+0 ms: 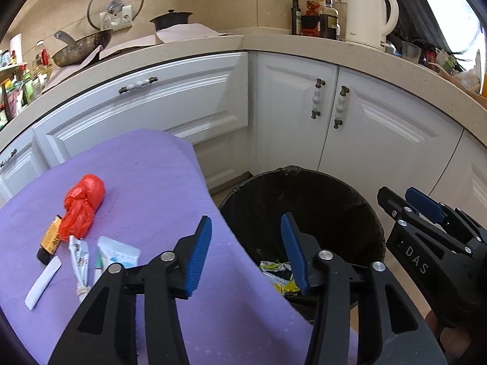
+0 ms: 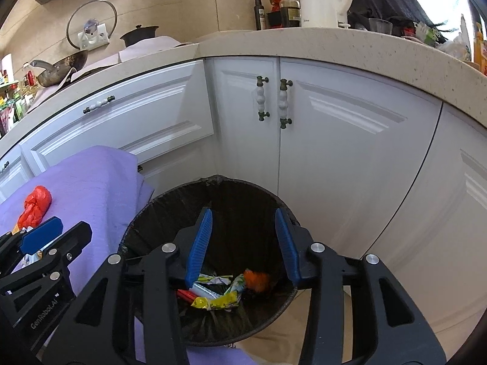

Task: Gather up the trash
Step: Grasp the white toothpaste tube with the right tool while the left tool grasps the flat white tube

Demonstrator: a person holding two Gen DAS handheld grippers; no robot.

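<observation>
A black bin (image 1: 304, 200) (image 2: 146, 222) stands on the floor beside a table under a purple cloth (image 1: 146, 176) (image 2: 91, 176). Yellow and green wrappers (image 2: 217, 299) and an orange scrap (image 2: 257, 279) lie at its bottom. On the cloth rest a red plastic bag (image 1: 83, 203) (image 2: 35, 205), an orange-black tube (image 1: 50, 240), a white strip (image 1: 42, 283) and two squeezed white tubes (image 1: 117, 255). My left gripper (image 1: 246, 243) hangs open over the cloth's edge and the bin rim, nothing between its blue pads. My right gripper (image 2: 243, 237) is open above the bin's mouth, empty.
White cabinet doors with beaded handles (image 2: 284, 103) close in behind the bin. The counter above carries a white kettle (image 1: 369, 12), bottles (image 1: 327, 18), a wok (image 1: 82, 47) and a glass lid (image 1: 115, 3). The right gripper's side (image 1: 432, 231) shows at the right of the left wrist view.
</observation>
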